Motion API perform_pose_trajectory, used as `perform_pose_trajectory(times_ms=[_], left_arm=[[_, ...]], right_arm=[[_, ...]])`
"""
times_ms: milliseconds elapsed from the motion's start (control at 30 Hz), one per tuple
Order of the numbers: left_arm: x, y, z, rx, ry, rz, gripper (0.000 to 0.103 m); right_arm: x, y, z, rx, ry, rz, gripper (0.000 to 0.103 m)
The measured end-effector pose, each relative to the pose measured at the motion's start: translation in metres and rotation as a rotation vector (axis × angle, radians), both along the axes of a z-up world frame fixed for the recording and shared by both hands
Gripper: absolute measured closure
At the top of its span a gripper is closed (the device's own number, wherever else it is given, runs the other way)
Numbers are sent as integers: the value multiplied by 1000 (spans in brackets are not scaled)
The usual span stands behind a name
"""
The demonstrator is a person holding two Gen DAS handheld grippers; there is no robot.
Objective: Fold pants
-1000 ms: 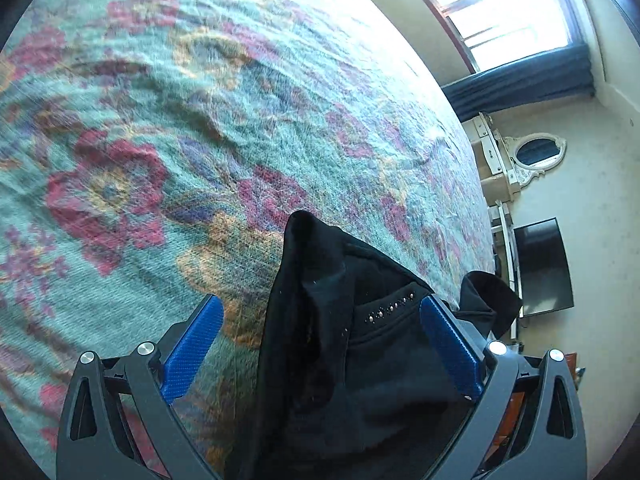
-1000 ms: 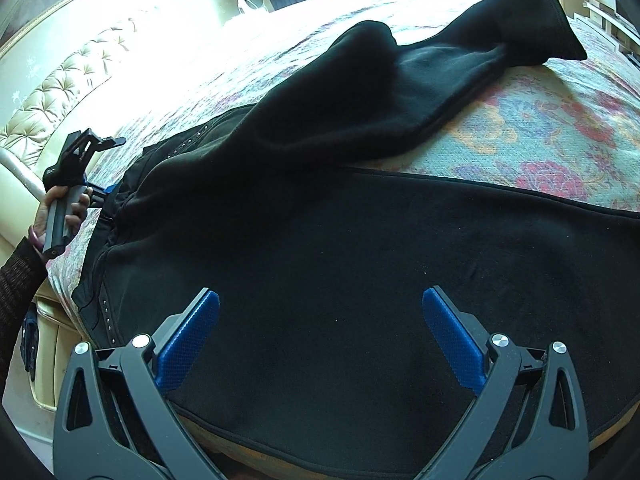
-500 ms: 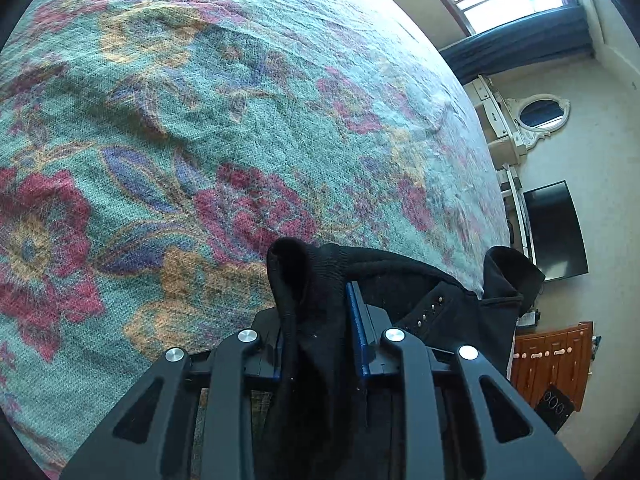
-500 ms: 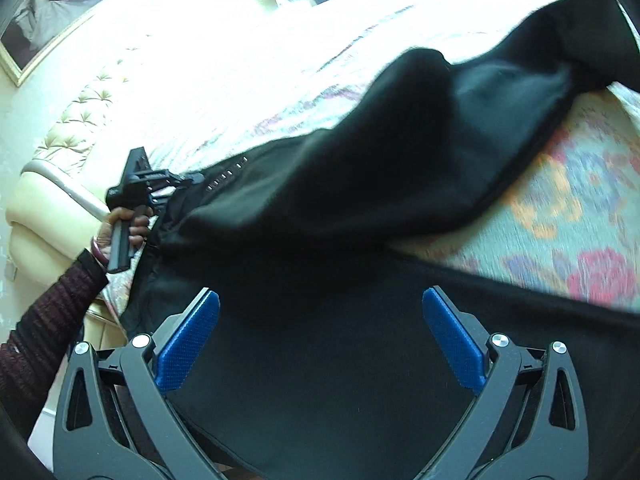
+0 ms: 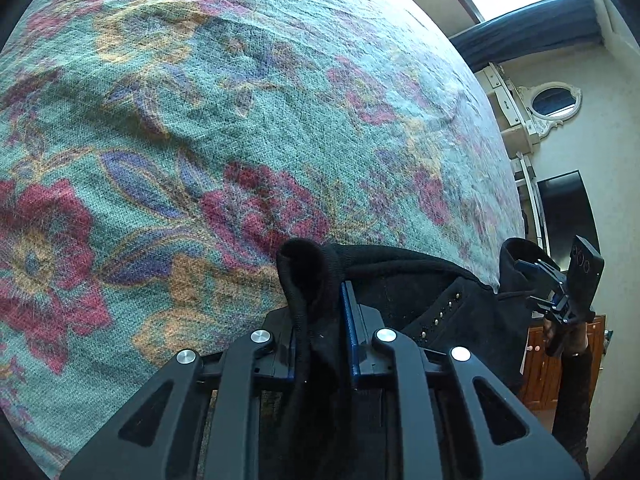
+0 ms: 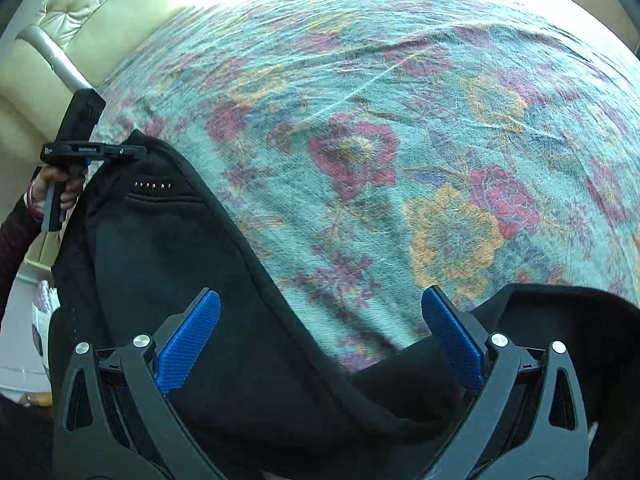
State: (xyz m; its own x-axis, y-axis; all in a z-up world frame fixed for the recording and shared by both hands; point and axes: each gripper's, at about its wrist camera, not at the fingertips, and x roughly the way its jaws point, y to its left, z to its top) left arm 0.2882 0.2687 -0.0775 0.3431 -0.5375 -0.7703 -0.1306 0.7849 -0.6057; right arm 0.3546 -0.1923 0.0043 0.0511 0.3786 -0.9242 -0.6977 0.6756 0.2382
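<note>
Left hand-held gripper (image 5: 322, 320): you had it closed tight on a bunched fold of the black pants (image 5: 420, 300).
Right hand-held gripper (image 6: 320, 336): your blue fingers (image 6: 188, 340) stood wide apart, holding nothing, above the cloth.
Pants: they lay at the near edge of the bed (image 6: 400, 120), on the flowered cover.

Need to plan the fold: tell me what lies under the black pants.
The black pants lie on the floral bedspread, which shows around them. Whatever lies beneath the fabric itself is covered. The left gripper pinches one edge.
</note>
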Motion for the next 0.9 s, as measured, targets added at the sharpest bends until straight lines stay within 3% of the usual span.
perform_pose_trajectory(times_ms=[200,233,267,300,333,467,633,733,800,900], left_arm=[[2,3,-2,-13,2,-13,84],[2,5,-2,-24,8,-9,84],[3,6,-3,-35,12,-4,84],[3,7,-3,-44,14,1,84],[2,8,-3,-43,11,4,84],[-6,2,10,-4,-48,1,95],[-33,7,54,-104,-212,21,95],[-70,11,88,-206,-326,11,95],[-103,12,105,-263,-389,-16,95],[-154,7,112,-256,-406,-59,95]], right_arm=[[7,-16,-16,-81,166,83,2],[5,-19,-16,-83,176,92,15],[1,-21,-17,-82,188,99,61],[-4,-23,-17,-74,205,116,83],[-12,-24,-15,-79,186,135,93],[-54,-31,4,-79,53,153,96],[-122,-67,68,-4,-206,33,96],[-189,-79,100,-1,-379,45,95],[-231,-82,104,-4,-421,49,95],[-293,-77,83,-49,-466,79,95]])
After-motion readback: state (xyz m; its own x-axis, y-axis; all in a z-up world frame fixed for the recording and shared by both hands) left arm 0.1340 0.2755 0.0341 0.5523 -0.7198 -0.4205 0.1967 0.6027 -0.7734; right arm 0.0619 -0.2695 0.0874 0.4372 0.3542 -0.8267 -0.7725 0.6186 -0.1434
